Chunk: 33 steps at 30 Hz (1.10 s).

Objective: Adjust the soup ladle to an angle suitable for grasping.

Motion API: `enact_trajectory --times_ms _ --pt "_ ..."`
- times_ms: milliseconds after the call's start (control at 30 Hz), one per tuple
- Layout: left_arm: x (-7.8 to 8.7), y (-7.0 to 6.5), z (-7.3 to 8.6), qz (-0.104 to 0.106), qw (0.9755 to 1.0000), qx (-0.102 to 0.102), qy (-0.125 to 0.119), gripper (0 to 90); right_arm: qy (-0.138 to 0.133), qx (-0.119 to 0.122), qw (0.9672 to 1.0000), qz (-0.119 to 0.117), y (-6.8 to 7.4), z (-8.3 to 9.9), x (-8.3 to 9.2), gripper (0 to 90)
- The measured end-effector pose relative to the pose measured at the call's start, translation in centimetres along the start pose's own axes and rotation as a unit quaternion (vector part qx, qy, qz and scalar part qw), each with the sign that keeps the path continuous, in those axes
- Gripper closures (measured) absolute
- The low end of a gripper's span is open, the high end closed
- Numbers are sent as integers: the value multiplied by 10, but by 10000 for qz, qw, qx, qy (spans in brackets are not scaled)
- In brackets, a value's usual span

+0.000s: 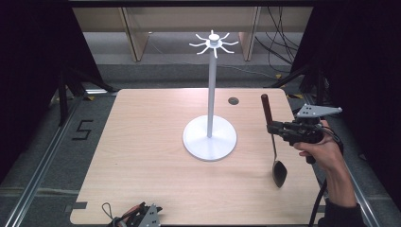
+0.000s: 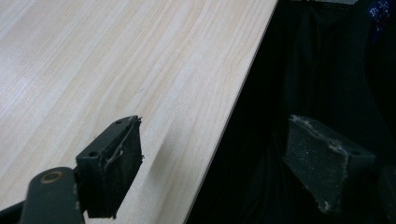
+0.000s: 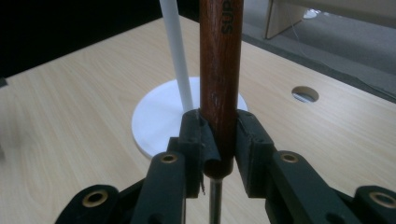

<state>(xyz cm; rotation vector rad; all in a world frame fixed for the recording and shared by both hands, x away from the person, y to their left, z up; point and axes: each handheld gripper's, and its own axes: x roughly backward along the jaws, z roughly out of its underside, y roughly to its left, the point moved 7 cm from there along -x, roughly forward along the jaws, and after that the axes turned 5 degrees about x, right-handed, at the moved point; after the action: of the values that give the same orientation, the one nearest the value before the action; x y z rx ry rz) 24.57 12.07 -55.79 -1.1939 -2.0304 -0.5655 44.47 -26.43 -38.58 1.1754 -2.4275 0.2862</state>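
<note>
High view: our right claw [image 1: 273, 128] pinches the wooden-handled metal ladle [image 1: 274, 142] upright at 3 o'clock from the white hook-topped stand [image 1: 210, 137], bowl hanging clear of the pale wood tabletop [image 1: 142, 156], presumably for hanging.

Left gripper view: left claw [image 2: 210, 163] spread, idle.

Right gripper view: pads [image 3: 198, 140] clamp the handle's lower end.

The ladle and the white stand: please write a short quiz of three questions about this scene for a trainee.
1. True or false: the right tongs grip the ladle by its wooden handle.
2. What tops the white stand? A) hooks B) a plate C) a lamp
3. How do the left tongs stand?

Key:
1. True.
2. A, a ring of hooks.
3. Open, with nothing between them, over the table edge.
</note>
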Motion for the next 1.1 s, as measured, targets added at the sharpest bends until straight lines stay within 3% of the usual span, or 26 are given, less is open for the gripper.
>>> enact_trajectory --times_ms 67,133,233,333,467,500,567,600,767,1100 --pt "0 0 0 3 10000 -7 3 183 37 -107 9999 -69 2 0 2 745" --pt "0 0 0 8 10000 -13 16 183 -173 -70 9998 -122 1 -3 3 745" --pt "0 0 0 5 10000 29 -14 183 -381 -195 9987 -259 2 -7 4 746" --pt "-1 0 1 23 10000 0 36 182 -565 -170 9972 -449 4 -10 5 746" --pt "0 0 0 19 10000 -4 8 182 -688 -109 9963 -512 5 -14 5 745" --pt "0 0 1 11 10000 -1 16 182 -662 -295 9956 -598 9 -15 6 745" --pt "0 0 0 16 10000 5 11 182 -811 -88 9950 -575 8 -18 4 745" --pt "0 1 0 18 10000 -61 14 182 -791 -208 9947 -618 11 -19 4 745" --pt "0 1 0 30 10000 -17 3 182 -803 5 9952 -568 16 -28 0 745" --pt "0 1 -2 39 10000 -7 36 182 -851 131 9947 -557 23 -42 -8 745"
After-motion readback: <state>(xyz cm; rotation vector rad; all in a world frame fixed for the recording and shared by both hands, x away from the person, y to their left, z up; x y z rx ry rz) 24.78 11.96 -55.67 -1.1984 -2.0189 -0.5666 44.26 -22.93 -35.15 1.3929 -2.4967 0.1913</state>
